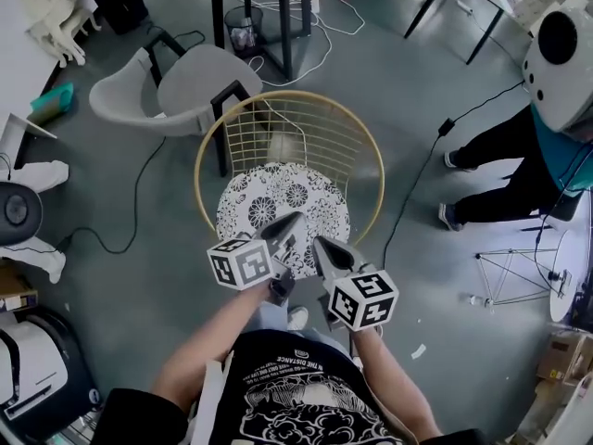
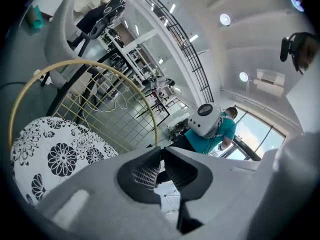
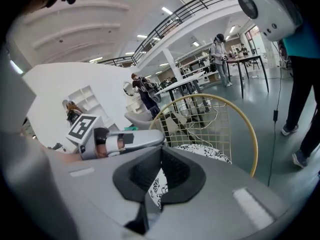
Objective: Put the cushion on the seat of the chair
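Observation:
A round white cushion with black flower print (image 1: 278,197) lies on the seat of the gold wire chair (image 1: 287,95). Both grippers hang above its near edge, close together and clear of it. My left gripper (image 1: 289,222) has its jaws together with nothing between them, and so does my right gripper (image 1: 321,246). In the left gripper view the gripper (image 2: 161,149) is raised, with the cushion (image 2: 55,154) and the chair back (image 2: 75,63) to its lower left. In the right gripper view the gripper (image 3: 161,150) points at the cushion (image 3: 200,151) and the chair rim (image 3: 250,129).
A grey shell chair (image 1: 185,86) stands behind the wire chair on the left, next to black table legs (image 1: 218,7) and a wire bin (image 1: 244,28). Cables (image 1: 139,202) trail over the floor. A person (image 1: 519,165) stands at the right near a folded stand (image 1: 519,267).

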A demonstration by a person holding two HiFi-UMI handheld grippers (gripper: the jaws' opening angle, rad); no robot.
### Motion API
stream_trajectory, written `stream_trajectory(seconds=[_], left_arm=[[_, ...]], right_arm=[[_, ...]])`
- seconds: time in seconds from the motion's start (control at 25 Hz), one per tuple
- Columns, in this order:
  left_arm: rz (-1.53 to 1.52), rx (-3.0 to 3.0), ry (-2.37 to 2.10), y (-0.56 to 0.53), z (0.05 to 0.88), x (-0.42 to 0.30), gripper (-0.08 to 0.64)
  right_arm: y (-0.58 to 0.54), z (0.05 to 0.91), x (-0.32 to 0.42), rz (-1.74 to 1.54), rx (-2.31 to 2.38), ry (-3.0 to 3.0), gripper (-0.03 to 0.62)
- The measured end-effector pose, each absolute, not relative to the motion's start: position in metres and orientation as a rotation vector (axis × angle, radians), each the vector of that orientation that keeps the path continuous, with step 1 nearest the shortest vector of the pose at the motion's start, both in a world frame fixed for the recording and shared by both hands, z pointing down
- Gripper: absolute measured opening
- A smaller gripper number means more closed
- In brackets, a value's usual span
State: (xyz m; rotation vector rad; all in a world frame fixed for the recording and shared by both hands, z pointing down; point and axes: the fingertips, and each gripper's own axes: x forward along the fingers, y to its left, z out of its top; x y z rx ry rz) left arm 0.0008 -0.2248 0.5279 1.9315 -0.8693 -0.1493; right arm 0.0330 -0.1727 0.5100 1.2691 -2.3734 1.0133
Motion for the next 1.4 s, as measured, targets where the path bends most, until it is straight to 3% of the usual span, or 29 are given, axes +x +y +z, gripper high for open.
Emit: stream_trajectory(seconds=[0.76,1.4], left_arm=[[0.183,2.204,-1.030,-0.122,0.492,0.006,-0.003],[0.214,2.229,-1.030,-0.099,0.489,0.014,-0.003]], right_arm=[[-0.108,0.474,0.037,0.926,1.316,-2.502,-0.006],[-0.090,0.468,0.046,0.963,1.369,-2.513,-0.006]])
